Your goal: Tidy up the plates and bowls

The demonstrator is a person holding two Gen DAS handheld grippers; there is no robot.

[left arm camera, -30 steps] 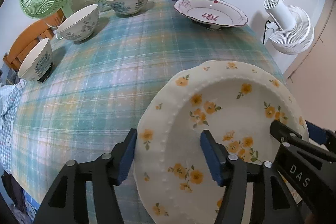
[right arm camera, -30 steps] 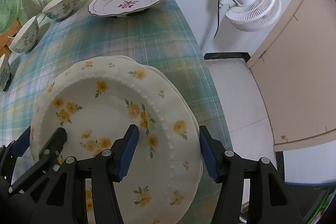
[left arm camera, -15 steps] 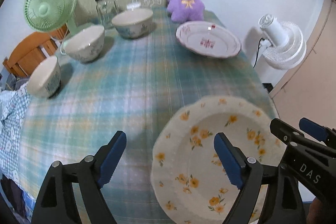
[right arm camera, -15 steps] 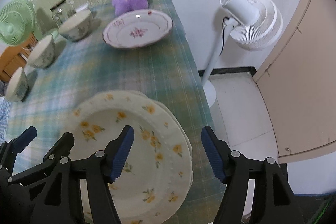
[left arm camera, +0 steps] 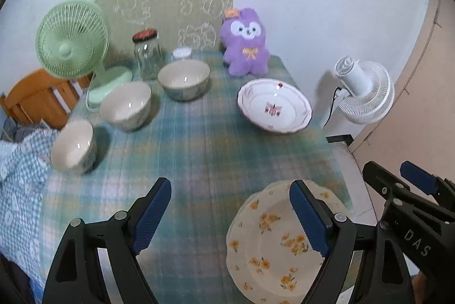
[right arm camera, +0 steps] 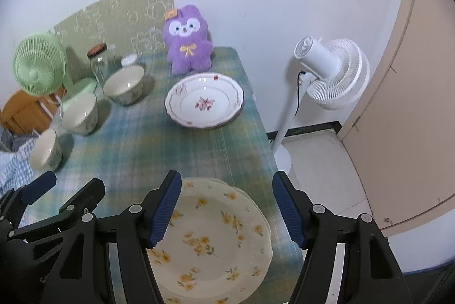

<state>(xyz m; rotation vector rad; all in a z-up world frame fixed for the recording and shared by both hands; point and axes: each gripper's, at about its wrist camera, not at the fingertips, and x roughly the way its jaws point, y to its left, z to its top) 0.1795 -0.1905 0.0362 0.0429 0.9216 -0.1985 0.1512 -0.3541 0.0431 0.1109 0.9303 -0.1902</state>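
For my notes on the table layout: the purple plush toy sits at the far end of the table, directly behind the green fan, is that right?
Not quite. The purple plush toy sits at the far end, but behind the pink-flowered plate, as the left wrist view shows. The green fan stands apart at the table's other side.
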